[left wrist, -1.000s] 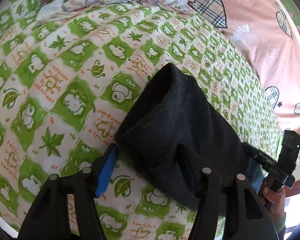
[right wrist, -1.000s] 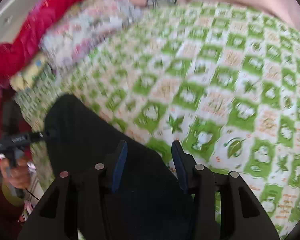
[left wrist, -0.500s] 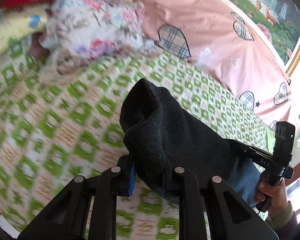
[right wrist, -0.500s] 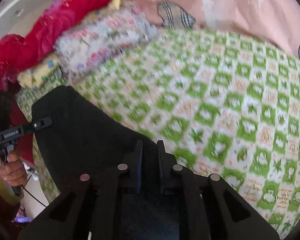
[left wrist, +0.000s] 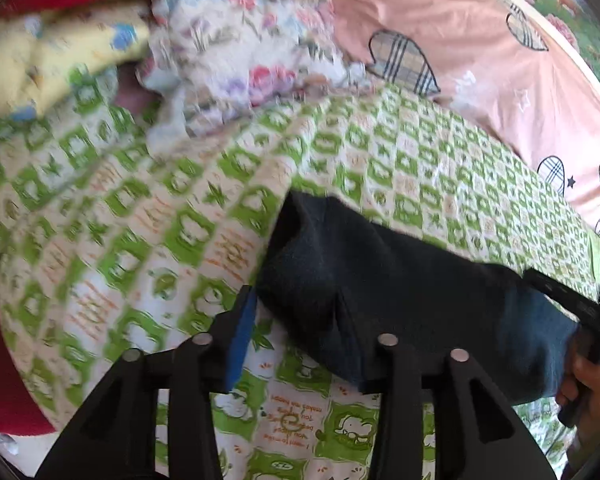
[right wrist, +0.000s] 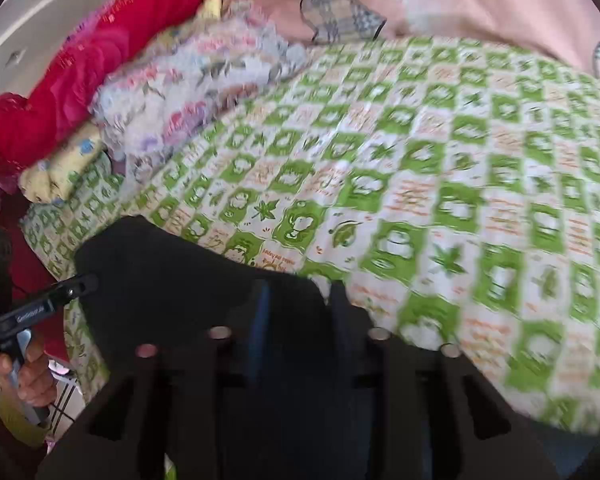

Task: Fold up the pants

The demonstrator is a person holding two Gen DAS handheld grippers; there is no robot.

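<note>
Dark pants [left wrist: 400, 280] lie bunched on green-checked bed cover [left wrist: 140, 216], at 6 o'clock of bed, near its front edge. We hold left tool [left wrist: 312, 340] half spread, jaws just reopened, cloth between them, pads not pressing. Right tool [right wrist: 300, 312] likewise just reopened, half spread over dark fabric [right wrist: 172, 272]. Pants look soft, limp, light; we judge hems or waistband best to pinch. Open cover toward 12 and 3 o'clock; pillows [right wrist: 188, 80] crowd 10 o'clock; bed edge close at 6.
</note>
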